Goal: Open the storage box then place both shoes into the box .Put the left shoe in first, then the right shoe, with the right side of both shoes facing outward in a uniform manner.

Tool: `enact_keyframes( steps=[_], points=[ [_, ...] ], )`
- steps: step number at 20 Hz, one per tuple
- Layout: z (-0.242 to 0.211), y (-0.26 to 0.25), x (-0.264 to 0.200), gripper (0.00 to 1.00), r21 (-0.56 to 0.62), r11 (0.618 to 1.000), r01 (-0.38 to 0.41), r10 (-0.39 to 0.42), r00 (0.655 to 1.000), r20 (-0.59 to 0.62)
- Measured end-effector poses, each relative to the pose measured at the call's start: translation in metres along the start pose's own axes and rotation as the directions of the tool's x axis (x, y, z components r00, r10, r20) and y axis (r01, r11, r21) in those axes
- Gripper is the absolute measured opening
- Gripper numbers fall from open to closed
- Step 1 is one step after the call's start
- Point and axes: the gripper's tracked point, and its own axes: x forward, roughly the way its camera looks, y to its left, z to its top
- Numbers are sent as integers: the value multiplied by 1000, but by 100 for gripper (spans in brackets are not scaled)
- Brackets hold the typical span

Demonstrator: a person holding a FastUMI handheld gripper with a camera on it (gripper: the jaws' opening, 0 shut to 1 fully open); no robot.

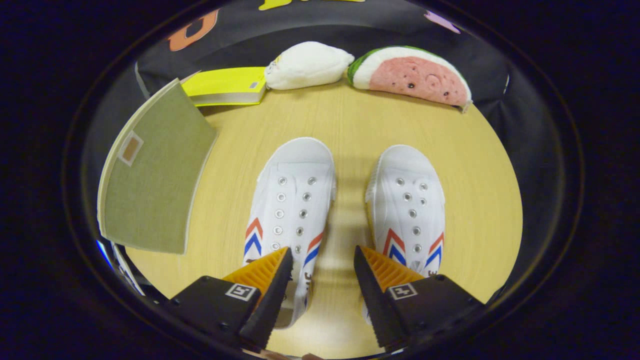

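White canvas shoes, 2 side by side (1 green box alongside), gripper wide, empty.

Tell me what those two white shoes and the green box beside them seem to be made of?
The left shoe and right shoe look like white canvas, matte, with metal eyelets that glint and smooth, likely rubber toe caps. The green box seems covered in woven fabric over a stiff board, judging by its fine texture and pale edge. The claw hangs open over the gap between the shoes.
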Motion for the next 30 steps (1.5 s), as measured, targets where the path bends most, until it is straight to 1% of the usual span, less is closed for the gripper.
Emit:
enact_keyframes(
  steps=[1, 3, 4, 6, 10, 11, 13, 15, 18, 20, 23, 27, 30],
  points=[
    [2, 11, 4, 57, 8, 999, -51, 51, 999, 0],
    [1, 11, 0, 21, 82, 995, -49, 51, 998, -26],
    [2, 11, -2, 14, 117, 991, -58, 62, 998, -30],
    [3, 12, -3, 7, 135, 987, -87, 91, 995, -29],
    [-1, 20, -13, 7, 203, 969, -143, 154, 987, -42],
    [-1, 22, -18, 7, 206, 967, -147, 159, 986, -43],
    [0, 24, -31, 7, 190, 973, -131, 141, 989, -42],
    [6, 30, -47, 7, 163, 978, -128, 132, 991, -13],
    [23, 47, -76, 6, 160, 973, -166, 160, 986, 52],
    [31, 58, -96, 6, 161, 971, -176, 165, 983, 79],
    [40, 81, -123, 6, 145, 971, -191, 178, 979, 99],
    [51, 128, -165, 6, 101, 964, -244, 230, 964, 130],
    [63, 162, -183, 6, 69, 961, -267, 253, 953, 168]
  ],
)
